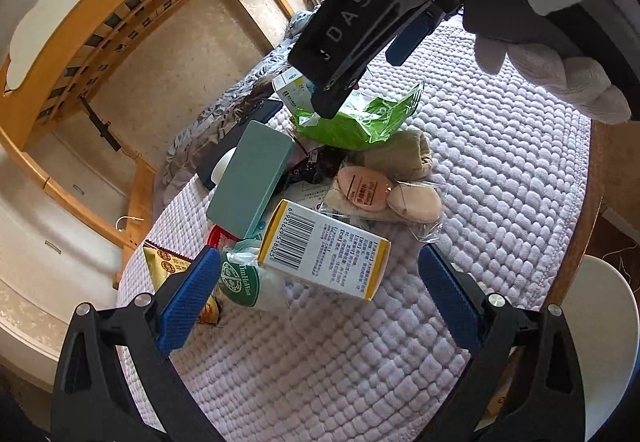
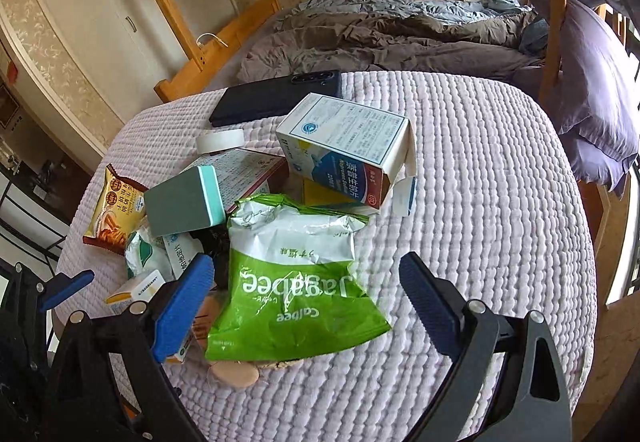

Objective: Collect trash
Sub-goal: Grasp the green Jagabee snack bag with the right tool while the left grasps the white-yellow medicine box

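1. A heap of litter lay on a round table covered by a pale lilac quilted cloth (image 2: 480,202), with a rumpled grey-brown duvet (image 2: 380,38) on the bed behind it.
2. The left gripper (image 1: 320,282) hovered low over the near side of the heap, its blue-padded jaws spread wide and holding nothing.
3. Between those jaws, a white-and-yellow cardboard box with a barcode (image 1: 324,250) lay on its side, with a white plastic packet bearing a green round logo (image 1: 244,278) just beside its left end.
4. The right gripper (image 2: 308,302) also stood with its jaws wide apart, straddling the crumpled green-and-white Jagabee snack bag (image 2: 288,282); neither pad visibly pressed the bag.
5. In the left wrist view, that same gripper reached in from above, held by a grey-gloved hand (image 1: 560,22), over the green bag.
6. Behind the bag sat an opened white-and-blue medicine carton (image 2: 344,150), a grey-green rectangular block with a mint edge (image 2: 184,198), a roll of white tape (image 2: 220,140) and a dark blue phone (image 2: 276,96) lying flat.
7. A yellow-brown biscuit wrapper (image 2: 112,206) rested at the heap's left edge.
8. Two pink egg-shaped sponges in clear wrap (image 1: 384,194) lay touching one another beside the barcode box.
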`<state>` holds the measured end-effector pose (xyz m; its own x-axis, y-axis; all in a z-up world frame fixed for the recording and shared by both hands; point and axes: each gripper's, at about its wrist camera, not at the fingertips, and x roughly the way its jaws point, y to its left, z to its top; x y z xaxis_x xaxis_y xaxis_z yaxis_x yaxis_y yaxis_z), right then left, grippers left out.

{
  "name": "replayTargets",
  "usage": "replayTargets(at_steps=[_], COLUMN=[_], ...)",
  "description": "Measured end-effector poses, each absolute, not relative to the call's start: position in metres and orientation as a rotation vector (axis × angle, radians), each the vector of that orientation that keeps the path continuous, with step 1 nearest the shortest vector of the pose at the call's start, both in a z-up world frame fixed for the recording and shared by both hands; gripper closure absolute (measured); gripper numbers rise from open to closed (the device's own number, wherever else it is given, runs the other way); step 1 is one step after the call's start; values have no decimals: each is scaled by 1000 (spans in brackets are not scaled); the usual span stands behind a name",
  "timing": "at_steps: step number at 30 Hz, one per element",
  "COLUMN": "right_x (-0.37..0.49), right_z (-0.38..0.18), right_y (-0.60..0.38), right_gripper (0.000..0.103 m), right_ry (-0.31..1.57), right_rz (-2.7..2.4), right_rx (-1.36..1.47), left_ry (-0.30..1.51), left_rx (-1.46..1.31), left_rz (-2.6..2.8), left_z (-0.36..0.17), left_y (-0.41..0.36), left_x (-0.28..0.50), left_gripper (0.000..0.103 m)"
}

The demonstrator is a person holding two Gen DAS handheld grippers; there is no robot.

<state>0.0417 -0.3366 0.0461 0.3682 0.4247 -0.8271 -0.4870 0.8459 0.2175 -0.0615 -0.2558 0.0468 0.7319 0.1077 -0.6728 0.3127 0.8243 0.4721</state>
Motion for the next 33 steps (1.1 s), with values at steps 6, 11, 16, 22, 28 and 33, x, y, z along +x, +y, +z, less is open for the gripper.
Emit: replayTargets(at_steps=[6,11,16,22,28,33], right_x=[59,71,72,59,48,32], right_z=[32,20,11,17,31,40], right_y=[-328,-323,-319,-314,-323,-336], right_gripper=[10,10,21,28,28,28], right_ry=[1084,1129,1152,1101,1058,1045], right_rz=[590,600,621,611,613,622], right_rx=[-50,-25,-24,-111,-117,-97], left_ry=[778,804,811,804,815,827], left_rx=[635,635,605,585,462,356], left_rz=[-147,-170,-183,-187,-200,-213], left_z=[36,34,37,40,52,60], left_y=[-256,-253,-244,-242,-240,-236], left_x=[-47,-41,-35,-42,-52,-66], left_gripper=[4,25,33,33,33,33])
